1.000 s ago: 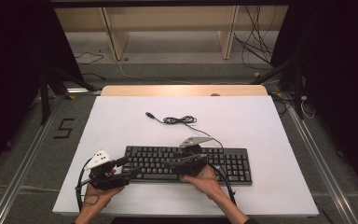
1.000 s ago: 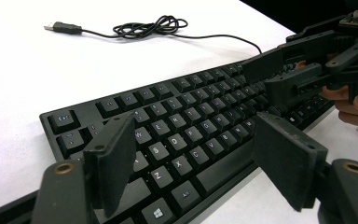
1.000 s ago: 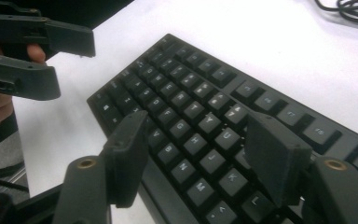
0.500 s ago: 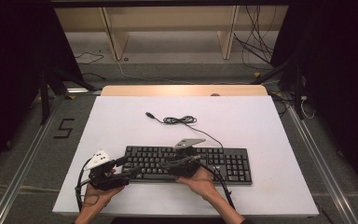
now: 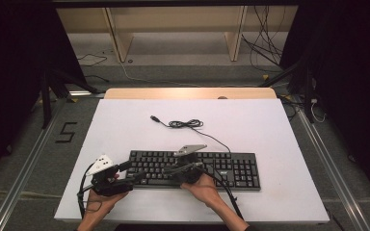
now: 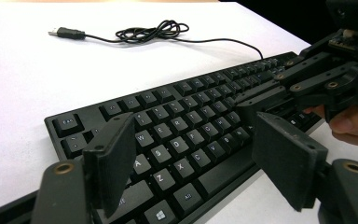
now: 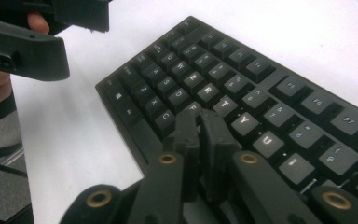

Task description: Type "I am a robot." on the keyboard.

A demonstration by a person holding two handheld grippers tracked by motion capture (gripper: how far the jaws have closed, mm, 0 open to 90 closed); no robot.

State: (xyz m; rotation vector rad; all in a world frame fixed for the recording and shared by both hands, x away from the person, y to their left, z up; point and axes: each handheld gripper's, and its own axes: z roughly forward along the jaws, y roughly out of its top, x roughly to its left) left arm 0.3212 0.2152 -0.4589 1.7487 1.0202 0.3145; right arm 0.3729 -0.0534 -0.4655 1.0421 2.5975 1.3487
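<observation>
Right gripper [image 7: 199, 122] clamped shut, empty, tips over flat black plastic keyboard [image 5: 192, 168]; left gripper [image 6: 196, 163] agape. Risks striking neighbouring keys if tilted.

Black full-size plastic keyboard [image 7: 242, 100]: far end cut off by right frame edge in right gripper view; keys under closed right hand-held gripper [image 7: 200, 122] hidden. Near corner cut off at bottom in left gripper view. Legends unreadable from high view.
</observation>
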